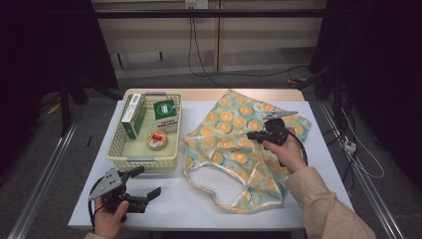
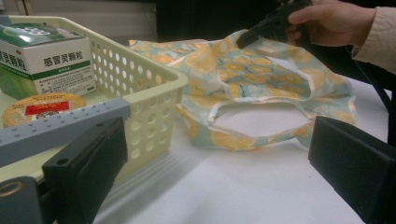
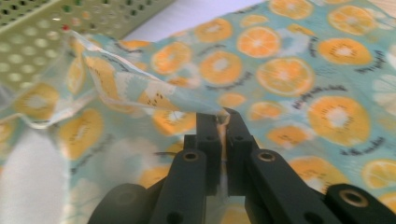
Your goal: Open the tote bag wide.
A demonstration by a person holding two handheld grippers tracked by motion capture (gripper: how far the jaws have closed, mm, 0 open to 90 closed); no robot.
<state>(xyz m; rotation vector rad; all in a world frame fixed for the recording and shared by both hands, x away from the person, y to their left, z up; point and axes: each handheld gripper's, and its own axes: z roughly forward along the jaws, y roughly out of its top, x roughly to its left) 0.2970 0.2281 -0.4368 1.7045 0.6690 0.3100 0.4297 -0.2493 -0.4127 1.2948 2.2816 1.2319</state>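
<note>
Right gripper [image 3: 223,114] has its jaws pinched tight on the top layer of the orange-print bag [image 1: 239,144], which lies right of the basket [image 1: 117,144]. Left gripper [image 1: 145,183] idles wide apart at the near left. Bag mouth barely lifted, not open. All 3 items in the basket are yet to be bagged, by my read.

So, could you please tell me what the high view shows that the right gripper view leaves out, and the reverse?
High view alone: the whole table, the boxes and round tin inside the basket, and the left gripper with its jaws apart near the table's front edge. Right gripper view alone: the right gripper seen close, its jaws shut on a raised fold of the orange-print bag. Shared: the bag and part of the perforated basket.
</note>
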